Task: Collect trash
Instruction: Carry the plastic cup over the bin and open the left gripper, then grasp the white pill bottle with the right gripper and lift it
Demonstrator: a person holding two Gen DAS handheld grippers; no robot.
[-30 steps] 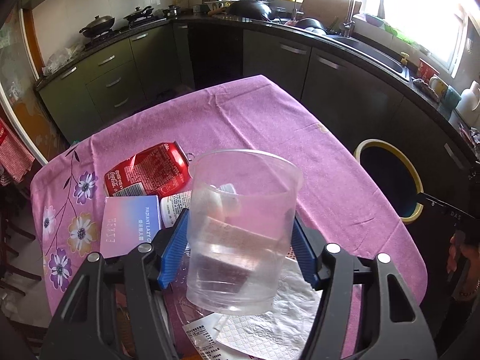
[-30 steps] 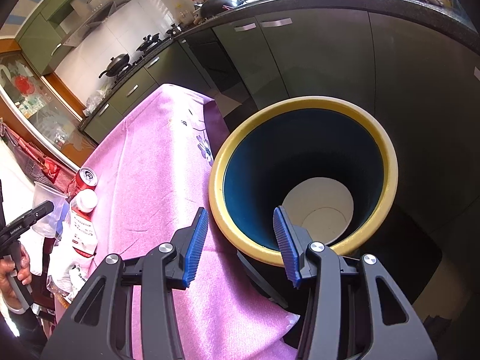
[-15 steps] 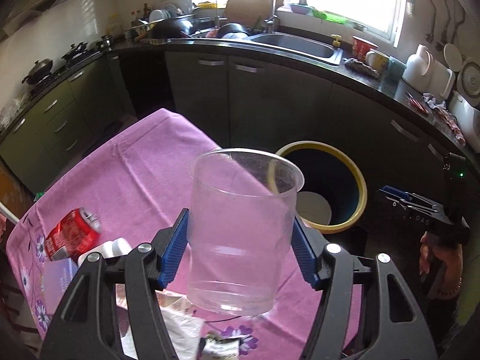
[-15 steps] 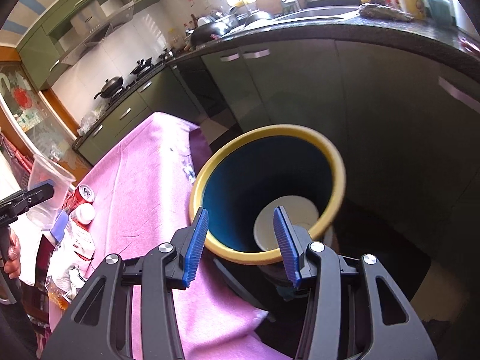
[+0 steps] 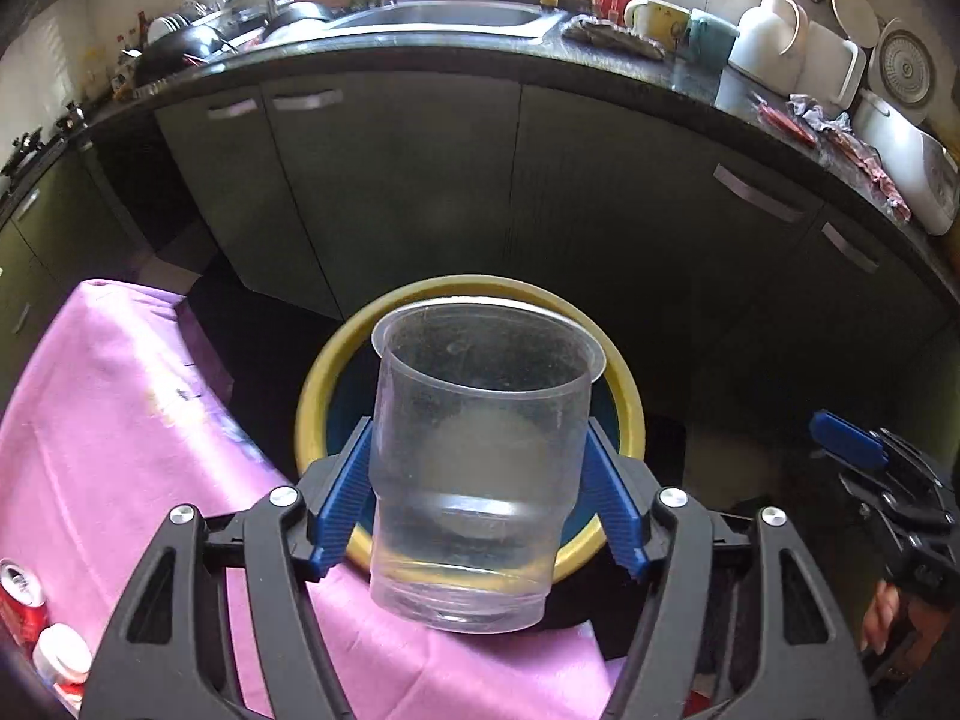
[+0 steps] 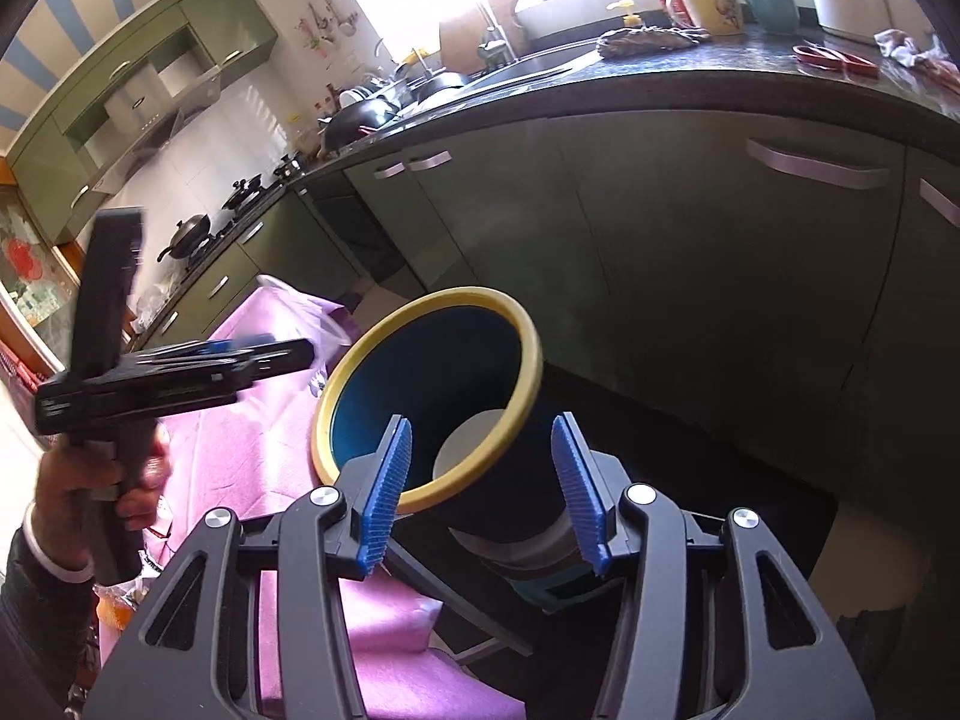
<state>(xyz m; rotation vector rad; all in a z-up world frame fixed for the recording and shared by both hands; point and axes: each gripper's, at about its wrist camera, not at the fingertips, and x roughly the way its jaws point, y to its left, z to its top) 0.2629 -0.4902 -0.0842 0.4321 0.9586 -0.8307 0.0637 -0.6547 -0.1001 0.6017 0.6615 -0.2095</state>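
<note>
Pink cloth covers the bench [image 5: 108, 420], and off its far edge stands the yellow-rimmed bin [image 5: 624, 396], mouth tilted toward us. Hanging right over that mouth is the clear plastic cup [image 5: 480, 456], clamped between the blue fingers [image 5: 339, 498] of the left gripper [image 5: 480, 498], whose jaws have just been easing apart with the cup between them and the pads touching its walls. Risk one, I'd say: the grip slackens while the cup's base overhangs the bench edge and near rim more than the opening, so it could clip the rim and bounce to the floor. Risk two: the bin looks lightly propped, so a knock might tip it. The right gripper [image 6: 486, 492] has its jaws apart around nothing, framing the bin's near wall; drifting in, it could nudge the bin. A red can [image 5: 21, 600] and a white-capped bottle [image 5: 60, 654] wait at the bench's near left corner.
</note>
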